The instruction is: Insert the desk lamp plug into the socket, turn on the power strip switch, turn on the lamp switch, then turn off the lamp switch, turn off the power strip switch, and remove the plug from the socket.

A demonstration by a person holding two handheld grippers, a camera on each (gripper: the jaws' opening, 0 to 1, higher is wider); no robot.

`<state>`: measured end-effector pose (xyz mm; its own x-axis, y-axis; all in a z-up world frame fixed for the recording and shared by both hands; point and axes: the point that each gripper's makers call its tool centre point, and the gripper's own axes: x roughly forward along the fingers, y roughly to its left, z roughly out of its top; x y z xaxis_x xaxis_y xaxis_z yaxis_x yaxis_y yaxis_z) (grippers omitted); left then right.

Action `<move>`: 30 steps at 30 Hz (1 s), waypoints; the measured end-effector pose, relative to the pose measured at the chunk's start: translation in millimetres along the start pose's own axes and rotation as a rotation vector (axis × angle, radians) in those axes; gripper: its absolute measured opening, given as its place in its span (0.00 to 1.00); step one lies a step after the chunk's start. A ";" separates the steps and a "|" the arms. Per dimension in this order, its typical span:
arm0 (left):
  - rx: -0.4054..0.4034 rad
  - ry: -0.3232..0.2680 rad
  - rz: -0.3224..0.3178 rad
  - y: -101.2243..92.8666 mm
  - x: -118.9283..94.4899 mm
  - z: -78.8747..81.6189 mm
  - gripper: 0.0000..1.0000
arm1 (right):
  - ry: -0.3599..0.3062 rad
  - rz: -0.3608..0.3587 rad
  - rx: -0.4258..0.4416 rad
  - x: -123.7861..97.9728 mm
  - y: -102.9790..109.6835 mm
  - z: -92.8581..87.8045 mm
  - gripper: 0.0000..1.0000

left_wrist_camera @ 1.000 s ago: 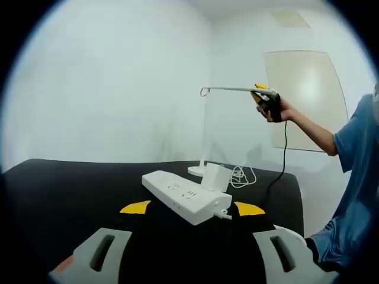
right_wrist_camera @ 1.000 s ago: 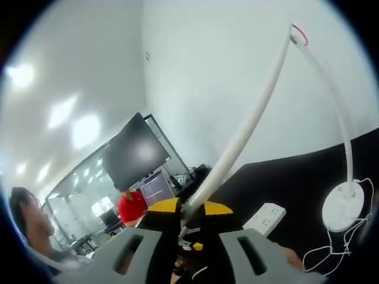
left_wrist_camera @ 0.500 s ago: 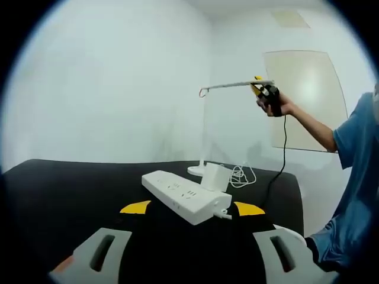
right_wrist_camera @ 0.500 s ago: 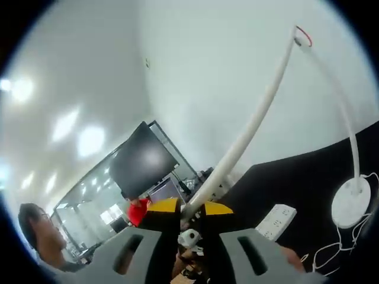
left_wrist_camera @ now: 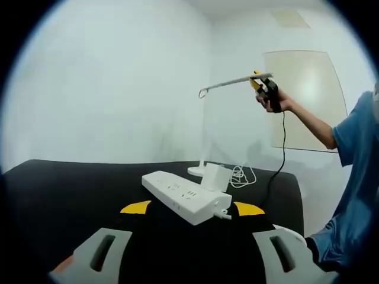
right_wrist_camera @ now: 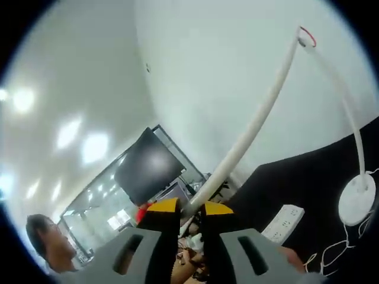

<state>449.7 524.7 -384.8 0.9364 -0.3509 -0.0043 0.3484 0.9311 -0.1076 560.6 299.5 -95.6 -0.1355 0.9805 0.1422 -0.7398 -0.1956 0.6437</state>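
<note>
Over the last second the right gripper (left_wrist_camera: 265, 89) has lifted the tip of the white desk lamp's slim bar head (left_wrist_camera: 234, 83), which now tilts upward from its hinge instead of lying level; in the right gripper view the jaws of the right gripper (right_wrist_camera: 190, 213) are closed on that bar (right_wrist_camera: 249, 133). This looks like work at the lamp switch stage. The left gripper (left_wrist_camera: 192, 208) hangs unchanged, jaws wide apart and holding nothing, above the white rectangular power strip (left_wrist_camera: 186, 196) on the black bench (left_wrist_camera: 53, 189), where the white boxy plug adapter (left_wrist_camera: 214, 176) sits in the strip.
</note>
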 end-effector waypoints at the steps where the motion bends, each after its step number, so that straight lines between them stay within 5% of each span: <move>1: 0.000 0.000 0.000 -0.1 0.0 0.1 0.50 | 0.001 0.001 0.001 0.4 1.0 0.0 0.15; 16: -0.001 -0.009 -0.001 2.8 -0.4 1.6 0.50 | -0.014 0.031 0.046 9.0 28.9 -6.5 0.16; 30: -0.001 -0.025 -0.019 -4.0 -1.4 4.9 0.50 | -0.052 0.046 0.109 9.4 37.9 17.1 0.16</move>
<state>447.2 522.0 -379.6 0.9303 -0.3661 0.0228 0.3663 0.9242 -0.1084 542.6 301.0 -56.9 -0.1312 0.9687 0.2108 -0.6572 -0.2442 0.7131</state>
